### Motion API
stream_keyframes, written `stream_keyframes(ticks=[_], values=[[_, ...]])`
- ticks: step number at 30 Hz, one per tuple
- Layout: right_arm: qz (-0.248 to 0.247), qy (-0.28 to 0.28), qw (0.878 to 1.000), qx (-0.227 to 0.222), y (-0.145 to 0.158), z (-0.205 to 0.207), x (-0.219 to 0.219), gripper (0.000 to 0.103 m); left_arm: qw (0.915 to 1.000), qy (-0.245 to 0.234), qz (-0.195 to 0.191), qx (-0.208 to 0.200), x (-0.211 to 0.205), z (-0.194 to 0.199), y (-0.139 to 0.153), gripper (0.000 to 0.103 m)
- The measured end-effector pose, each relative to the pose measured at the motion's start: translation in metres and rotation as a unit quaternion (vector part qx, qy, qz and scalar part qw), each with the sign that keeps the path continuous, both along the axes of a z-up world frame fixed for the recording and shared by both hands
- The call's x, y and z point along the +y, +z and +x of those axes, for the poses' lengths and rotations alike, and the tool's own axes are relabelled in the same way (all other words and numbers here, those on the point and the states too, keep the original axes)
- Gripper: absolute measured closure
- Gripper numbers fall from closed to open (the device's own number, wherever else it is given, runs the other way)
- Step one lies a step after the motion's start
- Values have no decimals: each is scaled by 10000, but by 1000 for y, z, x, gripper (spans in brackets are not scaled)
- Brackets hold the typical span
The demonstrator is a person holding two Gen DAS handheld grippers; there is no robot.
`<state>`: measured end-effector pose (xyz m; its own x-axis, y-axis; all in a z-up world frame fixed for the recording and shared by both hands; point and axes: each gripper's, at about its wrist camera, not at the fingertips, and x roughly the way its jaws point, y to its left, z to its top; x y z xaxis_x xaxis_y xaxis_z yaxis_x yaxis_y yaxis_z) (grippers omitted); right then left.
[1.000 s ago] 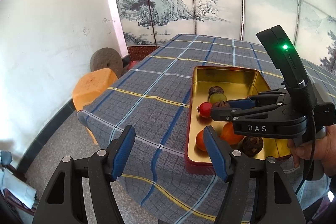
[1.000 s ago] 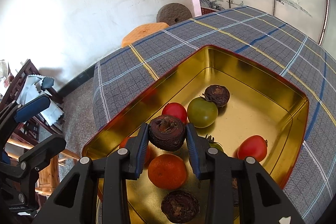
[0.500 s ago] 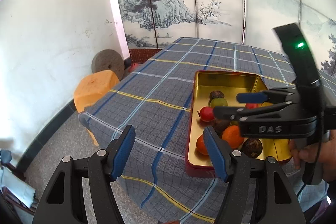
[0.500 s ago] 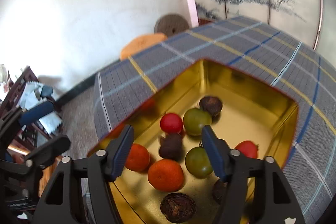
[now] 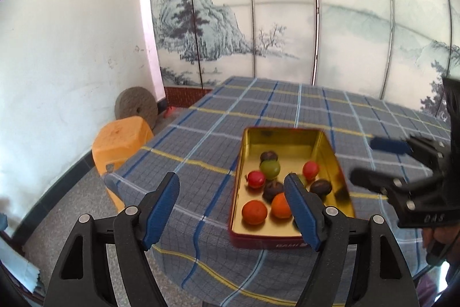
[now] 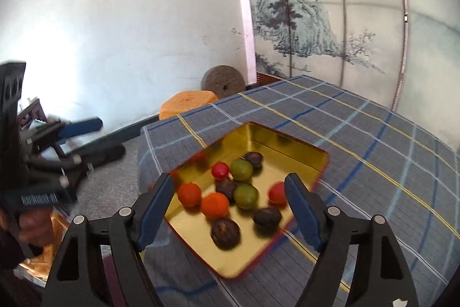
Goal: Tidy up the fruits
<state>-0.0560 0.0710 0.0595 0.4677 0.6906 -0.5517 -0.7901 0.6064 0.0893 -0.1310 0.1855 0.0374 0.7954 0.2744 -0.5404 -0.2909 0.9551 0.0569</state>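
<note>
A gold tin tray [image 5: 327, 151] with red outer walls sits on the plaid table, also seen as the tray [image 6: 287, 134] in the right wrist view. It holds several fruits: orange [image 6: 215, 206], red [image 6: 220, 170], green [image 6: 241, 169] and dark brown [image 6: 226, 187]. My right gripper [image 6: 228, 186] hovers above and short of the tray, its jaws opening with nothing held between them. It shows at the right as the right gripper [image 5: 365, 160]. My left gripper [image 5: 231, 186] hangs off the tray's left near corner, its jaws opening and empty, and appears as the left gripper [image 6: 109, 137].
The table's plaid cloth [image 5: 201, 148] drops off at the near and left edges. An orange stool [image 5: 120, 143] and a round millstone [image 5: 135, 107] stand by the white wall. A painted folding screen [image 5: 287, 19] closes the back. A person's hand [image 6: 31, 223] holds the left gripper.
The right gripper opened and let go of a dark brown fruit, which now lies among the others in the tray. Both grippers pulled back and up from the tray.
</note>
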Motion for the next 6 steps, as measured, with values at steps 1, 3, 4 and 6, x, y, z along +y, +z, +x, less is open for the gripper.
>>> stream_keyframes(ticks=[1,3,4,6], values=[[-35,-60,10000,-5,-2,0,-9,25,10000,23,40,-41,-2,-1,3,27],[-134,-318,9994,-6,-8,6,-31,25,10000,13,11,-59,-7,-2,9,27],[-174,-469,9987,28,-10,10,-43,24,10000,-14,-2,-36,-10,-2,11,27],[-275,-853,9958,164,-18,28,-73,21,10000,11,61,7,-16,-1,14,26]])
